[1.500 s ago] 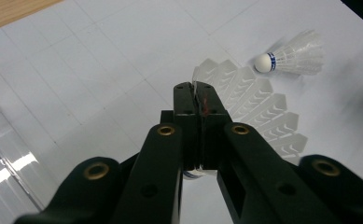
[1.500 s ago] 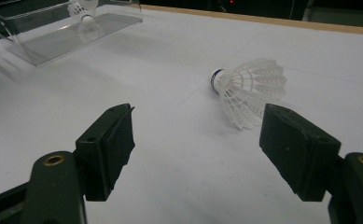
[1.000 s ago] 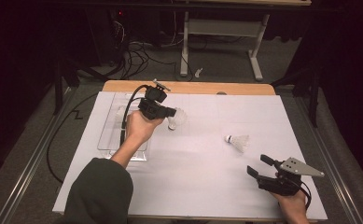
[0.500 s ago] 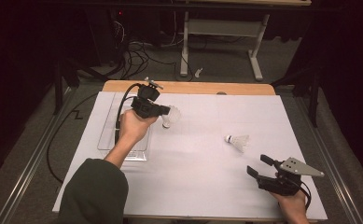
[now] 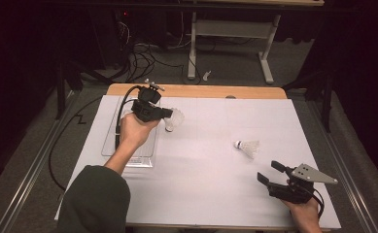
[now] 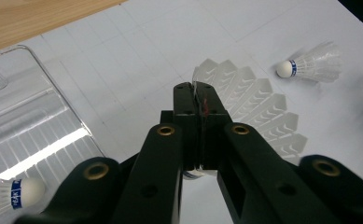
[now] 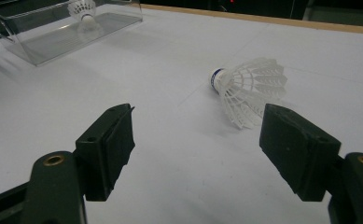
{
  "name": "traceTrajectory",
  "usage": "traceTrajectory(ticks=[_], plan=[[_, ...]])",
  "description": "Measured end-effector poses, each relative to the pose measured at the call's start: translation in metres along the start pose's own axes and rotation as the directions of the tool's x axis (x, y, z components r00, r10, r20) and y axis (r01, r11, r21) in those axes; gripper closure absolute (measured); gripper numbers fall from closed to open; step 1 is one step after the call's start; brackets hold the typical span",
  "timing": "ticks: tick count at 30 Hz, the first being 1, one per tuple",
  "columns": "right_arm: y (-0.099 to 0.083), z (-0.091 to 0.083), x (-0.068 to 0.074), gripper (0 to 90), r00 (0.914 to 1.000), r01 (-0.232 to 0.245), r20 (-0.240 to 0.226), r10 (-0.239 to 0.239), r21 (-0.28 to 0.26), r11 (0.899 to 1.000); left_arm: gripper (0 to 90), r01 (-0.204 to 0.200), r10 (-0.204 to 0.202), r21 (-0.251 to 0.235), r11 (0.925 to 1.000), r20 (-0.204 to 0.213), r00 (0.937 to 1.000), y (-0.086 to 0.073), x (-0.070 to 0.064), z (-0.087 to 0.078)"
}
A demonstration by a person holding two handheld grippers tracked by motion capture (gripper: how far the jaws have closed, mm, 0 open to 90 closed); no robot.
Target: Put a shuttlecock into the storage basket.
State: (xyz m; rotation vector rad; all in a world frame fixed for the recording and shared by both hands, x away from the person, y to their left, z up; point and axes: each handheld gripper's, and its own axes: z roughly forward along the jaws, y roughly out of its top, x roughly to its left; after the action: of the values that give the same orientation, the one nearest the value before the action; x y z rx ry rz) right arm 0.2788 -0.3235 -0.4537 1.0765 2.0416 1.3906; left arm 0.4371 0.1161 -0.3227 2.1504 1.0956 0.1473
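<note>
My left gripper [image 5: 166, 115] hovers beside the right edge of the clear plastic tray [image 5: 110, 141], shut on the feather skirt of a white shuttlecock [image 5: 175, 120]. In the left gripper view the jaws [image 6: 198, 93] pinch that skirt [image 6: 258, 107], with the cork hidden under them. One shuttlecock [image 6: 16, 193] lies inside the tray [image 6: 25, 107]. Another shuttlecock [image 5: 246, 147] lies on its side on the white mat at the right. My right gripper [image 5: 269, 174] rests open near the front right, its jaws [image 7: 198, 140] pointing at that shuttlecock [image 7: 249, 88] from a short way off.
A white gridded mat [image 5: 206, 184] covers the table, with a strip of wood [image 5: 201, 91] bare at the far edge. The left gripper's black cable [image 5: 121, 104] arcs over the tray. Cables and a white table frame [image 5: 230, 29] stand on the dark floor beyond.
My left gripper has carried its shuttlecock a little to the left, closer to the tray. The right gripper and the loose shuttlecock have stayed put.
</note>
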Motion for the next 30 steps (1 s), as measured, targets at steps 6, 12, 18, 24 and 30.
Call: traceTrajectory(ticks=[6, 12, 18, 24, 30], plan=[[0.000, 0.000, 0.000, 26.7, 1.0000, 0.000, 0.000, 0.000, 0.001, 1.000, 88.9, 0.008, -0.008, -0.004, 1.0000, -0.012, 0.9999, -0.001, 0.004, -0.005], [0.000, 0.000, 0.000, 26.7, 1.0000, 0.000, -0.001, 0.000, 0.001, 1.000, 88.8, 0.021, -0.022, -0.013, 0.9997, -0.025, 0.9995, -0.003, 0.010, -0.010], [0.000, 0.000, 0.000, 26.7, 1.0000, -0.001, 0.001, 0.001, 0.000, 1.000, 88.8, 0.035, -0.036, -0.022, 0.9991, -0.034, 0.9988, -0.004, 0.015, -0.014], [0.000, 0.000, 0.000, 26.7, 1.0000, 0.000, 0.001, 0.000, 0.001, 1.000, 88.8, 0.047, -0.049, -0.036, 0.9982, -0.051, 0.9975, -0.003, 0.020, -0.019], [0.000, 0.000, 0.000, 26.7, 1.0000, 0.000, 0.000, 0.000, 0.001, 1.000, 88.7, 0.058, -0.060, -0.037, 0.9976, -0.072, 0.9956, -0.003, 0.025, -0.023]])
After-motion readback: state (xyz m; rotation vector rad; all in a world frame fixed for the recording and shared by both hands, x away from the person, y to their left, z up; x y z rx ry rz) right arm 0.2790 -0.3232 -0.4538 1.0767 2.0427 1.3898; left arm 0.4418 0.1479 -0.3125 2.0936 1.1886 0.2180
